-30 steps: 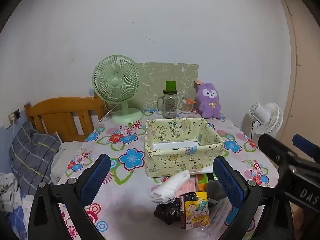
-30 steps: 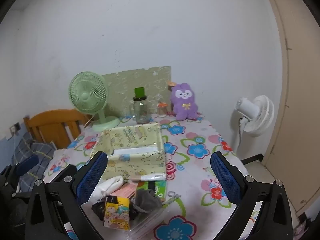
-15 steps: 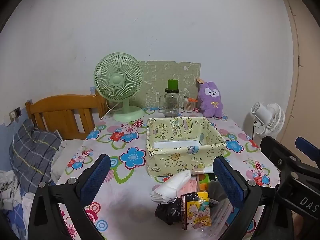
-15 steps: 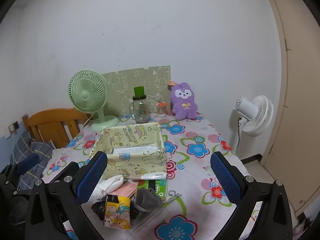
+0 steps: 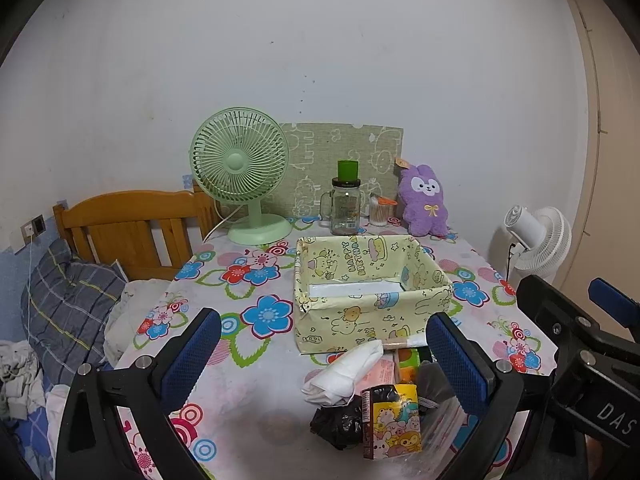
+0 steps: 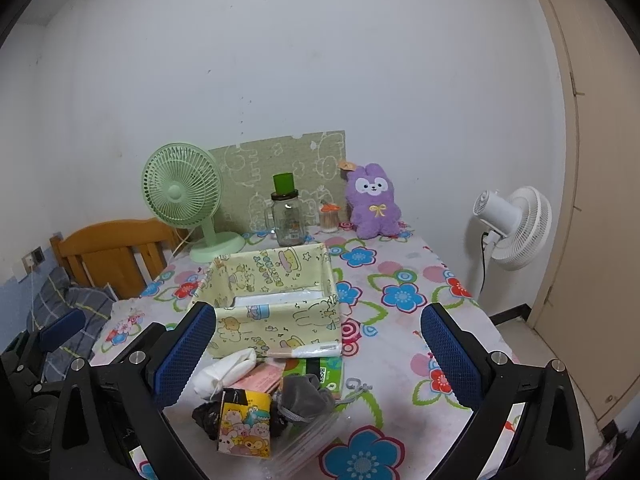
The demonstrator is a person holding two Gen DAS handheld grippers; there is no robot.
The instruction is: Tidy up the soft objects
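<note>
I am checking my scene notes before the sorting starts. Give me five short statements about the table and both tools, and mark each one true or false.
1. The yellow cartoon-print fabric box stands behind the heap of small items. True.
2. The purple plush rabbit lies inside that box. False: it sits at the back of the table by the wall.
3. The left tool is open and holds nothing. True.
4. The right tool grips the grey drawstring pouch. False: it is open, and the pouch lies in the heap.
5. The green desk fan stands on the floor. False: it stands on the flowered tablecloth.
</note>
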